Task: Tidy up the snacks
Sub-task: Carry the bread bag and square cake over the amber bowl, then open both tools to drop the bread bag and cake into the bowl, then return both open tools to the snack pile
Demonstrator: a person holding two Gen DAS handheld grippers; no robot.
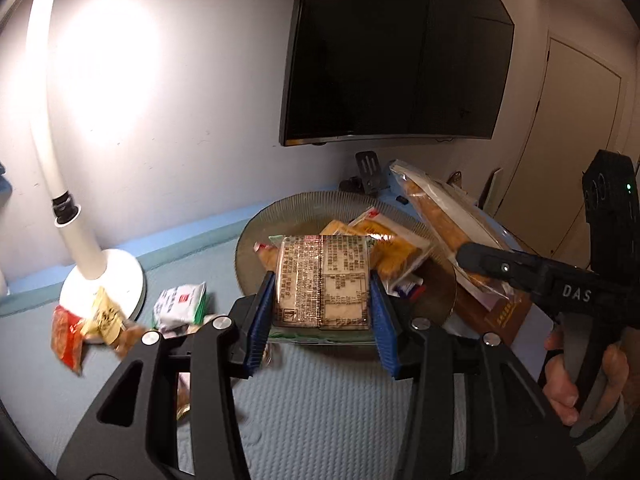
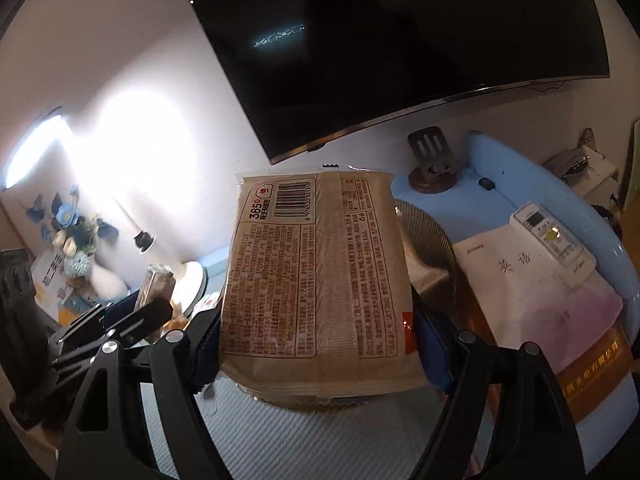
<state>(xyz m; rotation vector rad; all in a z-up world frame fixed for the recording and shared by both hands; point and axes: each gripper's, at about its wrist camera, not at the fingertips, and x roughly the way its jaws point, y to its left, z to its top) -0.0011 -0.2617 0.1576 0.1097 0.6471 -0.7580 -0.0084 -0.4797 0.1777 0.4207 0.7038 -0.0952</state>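
Both jaws grip packets: the left gripper a small snack pack over the glass plate (already heaped toward 2 o'clock), the right gripper a large tan packet, which looks held only by its edges and may slip out.

the room is dim; the main light is a white gooseneck desk lamp ahead-left of the left tool, throwing a blown-out hot spot on the pale wall behind it. the large black wall screen reflects small ceiling glints. loose red and yellow snack packets by the lamp base are motion-blurred. fisheye bending curves the edges, with dark vignetted corners.
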